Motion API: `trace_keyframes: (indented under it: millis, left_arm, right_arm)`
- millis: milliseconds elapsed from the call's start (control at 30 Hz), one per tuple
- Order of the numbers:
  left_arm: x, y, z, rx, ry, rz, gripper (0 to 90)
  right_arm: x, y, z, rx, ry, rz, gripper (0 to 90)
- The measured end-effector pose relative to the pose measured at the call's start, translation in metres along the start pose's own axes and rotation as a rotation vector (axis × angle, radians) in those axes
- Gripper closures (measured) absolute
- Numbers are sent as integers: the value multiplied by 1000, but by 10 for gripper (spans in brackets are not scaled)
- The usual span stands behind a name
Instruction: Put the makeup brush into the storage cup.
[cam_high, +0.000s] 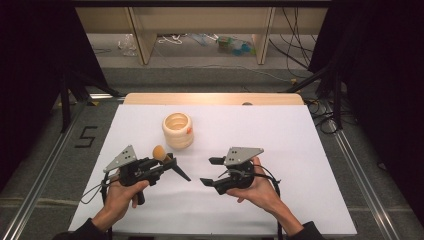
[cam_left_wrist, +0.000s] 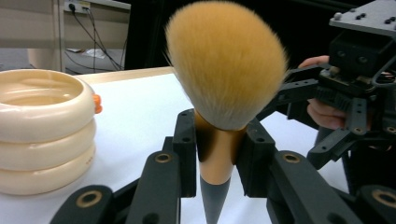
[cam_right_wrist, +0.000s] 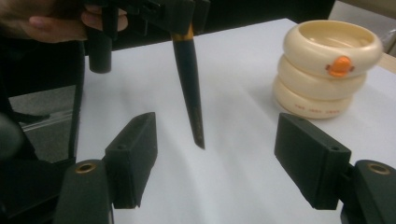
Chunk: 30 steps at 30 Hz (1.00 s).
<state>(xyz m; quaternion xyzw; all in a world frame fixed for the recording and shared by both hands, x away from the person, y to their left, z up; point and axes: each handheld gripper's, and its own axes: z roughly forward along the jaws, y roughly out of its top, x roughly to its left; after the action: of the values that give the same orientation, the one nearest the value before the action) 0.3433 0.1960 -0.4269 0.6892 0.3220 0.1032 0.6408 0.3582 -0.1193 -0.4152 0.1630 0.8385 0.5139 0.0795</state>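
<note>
The left gripper (cam_high: 167, 162) clamps the copper ferrule of a makeup brush (cam_left_wrist: 227, 84) with tan bristles and a dark tapered handle, above the white table (cam_high: 280, 210). A cream ribbed pot (cam_high: 178, 130) stands just behind. The right gripper (cam_high: 211, 170) has jaws spread wide, nothing between them.

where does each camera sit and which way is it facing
High view: above the person's side, looking forward and down on the table; forearms, both hand-held grippers.
Left gripper view: on the left hand-held gripper, jaws clamping the brush.
Right gripper view: on the right hand-held gripper, jaws open.
All share the brush and cream holder.
</note>
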Motion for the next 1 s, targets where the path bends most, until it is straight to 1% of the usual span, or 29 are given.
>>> trace_keyframes:
  millis: [67,100,133,167,267,300,333,367,400,433,600,667,733,767,833,867,900,967,1000]
  left_arm:
    - [2,2,-1,2,10,7,718]
    - [3,3,-2,6,15,15,718]
    - [4,5,-2,12,20,18,719]
    - [4,6,-2,15,28,11,718]
    - [8,9,-2,35,31,15,718]
    - [8,11,-2,39,37,14,718]
    - [9,12,-2,45,40,10,718]
    - [10,13,-2,48,52,-5,718]
    - [13,14,-2,50,47,11,718]
    - [14,15,-2,53,51,11,718]
    - [22,22,-1,72,72,7,718]
    - [26,25,-1,68,78,5,718]
    - [29,30,-1,70,84,18,718]
    - [29,31,-1,68,88,13,718]
    - [33,37,-2,62,102,25,718]
    - [35,40,-3,60,107,25,718]
    - [36,42,-3,61,110,20,718]
    - [39,46,-3,59,116,21,718]
    - [40,47,-3,58,116,22,718]
  right_arm:
    - [-1,-3,-5,2,-14,8,300]
    - [-1,-4,-8,7,-27,21,297]
    - [-2,-5,-11,1,-38,17,290]
    - [-2,-7,-14,-2,-55,33,272]
    - [-4,-12,-23,-9,-95,31,265]
    - [-4,-13,-26,-1,-101,42,262]
    - [-4,-15,-28,-4,-105,48,261]
    - [-4,-17,-30,-13,-116,41,261]
    - [-4,-18,-32,-12,-120,42,259]
    - [-4,-21,-34,-7,-123,48,259]
    - [-3,-27,-42,11,-150,46,258]
    - [-3,-30,-45,7,-161,49,258]
    - [-3,-32,-49,14,-167,56,257]
    - [-3,-34,-52,10,-170,58,255]
    - [-4,-37,-56,6,-190,66,243]
    - [-4,-38,-58,7,-195,72,239]
    - [-5,-40,-61,-5,-213,76,226]
    - [-6,-43,-65,-2,-236,84,197]
    - [-7,-44,-67,1,-240,85,197]
